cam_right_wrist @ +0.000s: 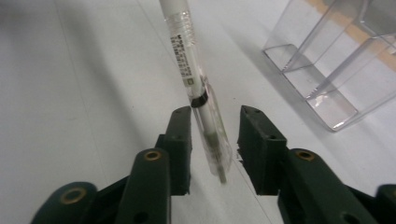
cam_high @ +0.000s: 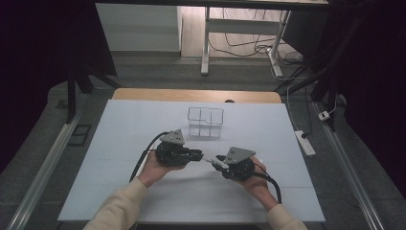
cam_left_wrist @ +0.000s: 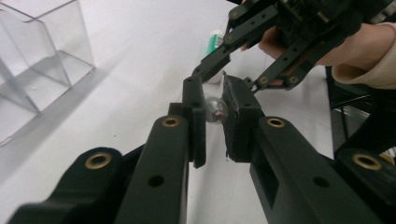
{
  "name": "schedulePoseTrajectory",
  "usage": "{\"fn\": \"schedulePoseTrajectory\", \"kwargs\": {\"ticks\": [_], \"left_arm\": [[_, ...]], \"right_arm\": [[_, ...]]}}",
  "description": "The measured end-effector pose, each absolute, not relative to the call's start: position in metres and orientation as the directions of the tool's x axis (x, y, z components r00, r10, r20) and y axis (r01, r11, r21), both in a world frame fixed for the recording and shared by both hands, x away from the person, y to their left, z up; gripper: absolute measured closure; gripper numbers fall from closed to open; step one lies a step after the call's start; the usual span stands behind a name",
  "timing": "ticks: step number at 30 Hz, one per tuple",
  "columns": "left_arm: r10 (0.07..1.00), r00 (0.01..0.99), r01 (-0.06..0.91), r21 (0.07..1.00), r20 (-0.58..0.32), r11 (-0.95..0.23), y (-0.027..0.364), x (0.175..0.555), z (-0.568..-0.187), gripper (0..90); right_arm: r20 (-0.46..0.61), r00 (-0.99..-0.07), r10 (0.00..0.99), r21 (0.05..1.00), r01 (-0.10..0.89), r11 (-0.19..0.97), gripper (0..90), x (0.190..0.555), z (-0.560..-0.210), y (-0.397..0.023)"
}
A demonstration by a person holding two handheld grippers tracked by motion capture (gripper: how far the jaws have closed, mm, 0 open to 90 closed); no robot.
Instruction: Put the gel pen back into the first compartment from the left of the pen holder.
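Note:
A white pen (cam_high: 209, 160) with a barcode label hangs level above the white table (cam_high: 143, 124), bridging the two grippers. My left gripper (cam_high: 198, 154) is shut on one end of it; in the left gripper view a clear rounded pen end (cam_left_wrist: 215, 109) is pinched between the pads of the left gripper (cam_left_wrist: 212, 86). The other end, under a clear clipped cap (cam_right_wrist: 215, 140), lies between the jaws of my right gripper (cam_right_wrist: 215, 114), which stand open with a gap on each side. The right gripper (cam_left_wrist: 229, 74) faces the left one tip to tip.
A clear plastic organizer (cam_high: 206, 122) with several compartments stands on the table just beyond the grippers, also seen as a clear box (cam_left_wrist: 42, 60) and a clear box (cam_right_wrist: 336, 60). Cables trail from both grippers toward the person. A desk frame and a power strip (cam_high: 305, 142) lie beyond the table.

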State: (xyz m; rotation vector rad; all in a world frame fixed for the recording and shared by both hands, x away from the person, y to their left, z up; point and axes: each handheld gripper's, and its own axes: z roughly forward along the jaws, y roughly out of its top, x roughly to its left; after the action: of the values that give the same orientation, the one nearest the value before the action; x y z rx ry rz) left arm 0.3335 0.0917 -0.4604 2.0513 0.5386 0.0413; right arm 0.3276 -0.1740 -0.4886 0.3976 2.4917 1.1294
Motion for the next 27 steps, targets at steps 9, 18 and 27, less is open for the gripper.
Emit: {"fn": "schedulePoseTrajectory", "kwargs": {"ticks": [9,18,27], "left_arm": [[0.403,0.896,0.357,0.842,-0.186,-0.404,0.100,0.333,-0.456,80.3],[0.415,0.892,0.356,0.846,-0.180,-0.397,0.107,0.334,-0.452,80.2],[0.422,0.890,0.353,0.848,-0.174,-0.395,0.111,0.333,-0.450,80.2]], "right_arm": [[-0.145,-0.873,0.465,0.805,0.170,0.569,54.8,0.329,-0.482,-0.195],[-0.120,-0.839,0.531,0.818,0.220,0.531,51.2,0.328,-0.482,-0.227],[-0.098,-0.795,0.599,0.823,0.274,0.498,46.9,0.317,-0.490,-0.262]]}}
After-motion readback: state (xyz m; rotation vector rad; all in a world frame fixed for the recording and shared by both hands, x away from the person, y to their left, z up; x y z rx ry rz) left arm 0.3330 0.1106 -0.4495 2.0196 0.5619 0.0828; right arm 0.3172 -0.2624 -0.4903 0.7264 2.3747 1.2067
